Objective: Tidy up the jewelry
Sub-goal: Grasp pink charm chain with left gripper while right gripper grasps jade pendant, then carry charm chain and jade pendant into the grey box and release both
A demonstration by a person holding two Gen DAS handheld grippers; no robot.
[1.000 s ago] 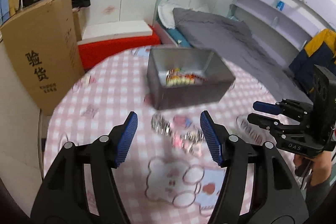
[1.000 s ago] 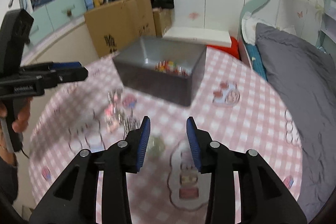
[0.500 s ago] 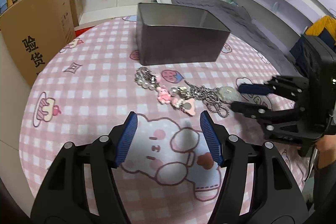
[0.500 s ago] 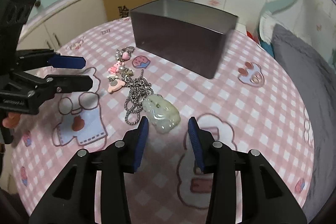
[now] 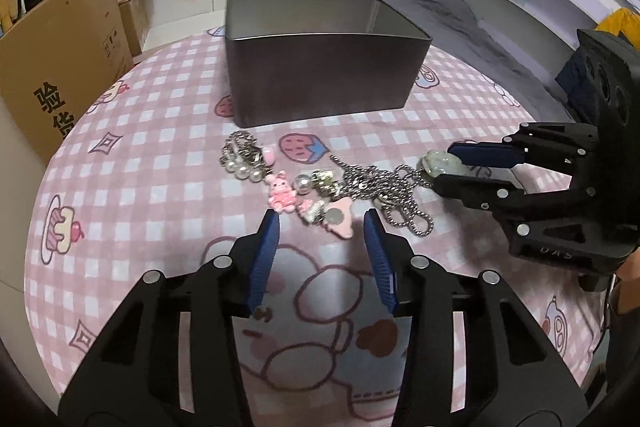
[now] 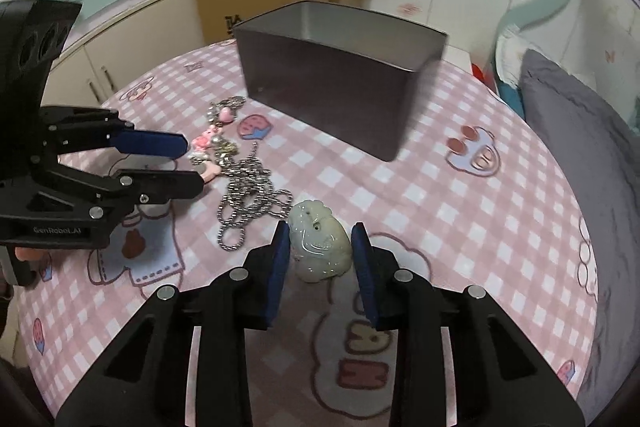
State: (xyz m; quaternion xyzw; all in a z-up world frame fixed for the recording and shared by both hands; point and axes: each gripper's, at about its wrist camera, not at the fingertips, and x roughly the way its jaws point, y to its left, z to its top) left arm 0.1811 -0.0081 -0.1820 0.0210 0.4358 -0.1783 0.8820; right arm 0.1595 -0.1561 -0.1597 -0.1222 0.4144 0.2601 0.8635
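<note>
A grey metal tin (image 5: pixel 320 83) stands open on the pink checked table; it also shows in the right wrist view (image 6: pixel 340 87). In front of it lies a pile of jewelry: a pearl and pink charm bracelet (image 5: pixel 280 183), a silver ball chain (image 5: pixel 384 191) and a pale green jade pendant (image 6: pixel 320 247). My right gripper (image 6: pixel 320 255) is open with the pendant between its fingers, low over the table. My left gripper (image 5: pixel 322 251) is open just short of the pink charms (image 6: pixel 208 147). The tin's inside is hidden.
A cardboard box (image 5: pixel 52 75) stands beyond the table's left edge. A bed with grey bedding (image 6: pixel 580 131) lies to the right. Cabinets (image 6: pixel 132 7) line the wall behind. The tablecloth (image 5: pixel 140 227) has cartoon prints.
Both grippers have dropped low and moved in to the jewelry pile. The right gripper's fingers have come around the jade pendant. The left gripper's fingers have narrowed somewhat.
</note>
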